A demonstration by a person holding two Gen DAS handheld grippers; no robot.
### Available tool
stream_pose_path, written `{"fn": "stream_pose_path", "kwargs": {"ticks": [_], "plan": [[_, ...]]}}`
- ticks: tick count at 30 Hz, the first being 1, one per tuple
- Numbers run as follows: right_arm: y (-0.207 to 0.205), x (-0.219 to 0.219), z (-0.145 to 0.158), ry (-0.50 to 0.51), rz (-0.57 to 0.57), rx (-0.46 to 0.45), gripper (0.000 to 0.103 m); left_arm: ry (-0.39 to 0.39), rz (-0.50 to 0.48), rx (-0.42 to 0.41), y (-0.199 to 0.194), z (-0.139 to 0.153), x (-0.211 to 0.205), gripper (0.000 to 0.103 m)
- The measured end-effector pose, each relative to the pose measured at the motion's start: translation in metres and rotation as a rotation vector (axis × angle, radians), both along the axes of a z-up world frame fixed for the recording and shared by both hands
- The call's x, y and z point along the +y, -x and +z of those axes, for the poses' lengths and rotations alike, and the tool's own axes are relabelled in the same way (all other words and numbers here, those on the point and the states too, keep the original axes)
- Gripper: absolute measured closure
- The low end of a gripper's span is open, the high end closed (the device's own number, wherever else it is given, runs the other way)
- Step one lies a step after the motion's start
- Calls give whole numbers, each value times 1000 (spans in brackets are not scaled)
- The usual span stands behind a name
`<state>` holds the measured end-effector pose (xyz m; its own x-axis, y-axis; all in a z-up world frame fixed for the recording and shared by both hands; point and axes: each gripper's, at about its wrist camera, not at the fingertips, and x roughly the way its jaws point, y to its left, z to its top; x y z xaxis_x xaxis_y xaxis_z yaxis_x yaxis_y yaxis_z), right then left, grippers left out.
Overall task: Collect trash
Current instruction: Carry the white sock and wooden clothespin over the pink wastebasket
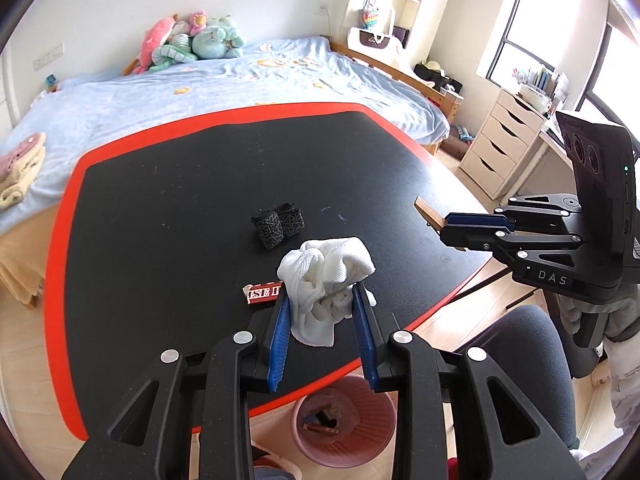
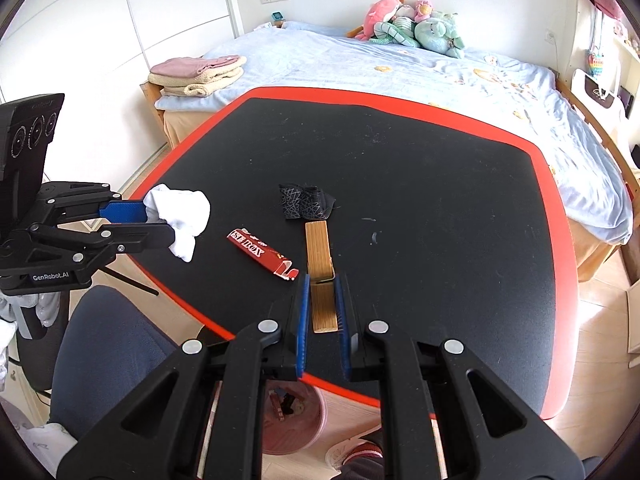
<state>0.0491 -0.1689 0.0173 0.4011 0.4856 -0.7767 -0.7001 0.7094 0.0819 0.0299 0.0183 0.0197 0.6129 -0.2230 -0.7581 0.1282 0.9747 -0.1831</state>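
Above table [image 1: 168, 184]: left tool [image 1: 320, 312] level, clamping white cloth [image 1: 324, 280]; right tool [image 2: 322, 300] level, pinching wooden block [image 2: 319, 256].

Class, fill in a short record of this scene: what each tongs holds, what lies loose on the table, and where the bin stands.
left tongs: shut on crumpled white cloth
right tongs: shut on flat wooden block
loose on black red-edged table: red cardboard box, black patterned fabric bundle
pink plastic bin: on floor below near table edge
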Motion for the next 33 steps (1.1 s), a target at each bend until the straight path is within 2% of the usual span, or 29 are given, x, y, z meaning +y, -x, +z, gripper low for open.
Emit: {"fn": "stream_pose_path", "kwargs": {"ticks": [9, 17, 27, 33], "plan": [[58, -14, 6, -12, 41, 9, 91, -9, 2, -5, 38, 0, -8, 74], [92, -25, -5, -16, 56, 48, 91, -11, -14, 13, 64, -11, -20, 74], [118, -26, -30, -2, 77, 112, 91, 12, -41, 62, 85, -35, -36, 74], [123, -23, -35, 1, 88, 123, 91, 21, -50, 76, 94, -42, -40, 74]]}}
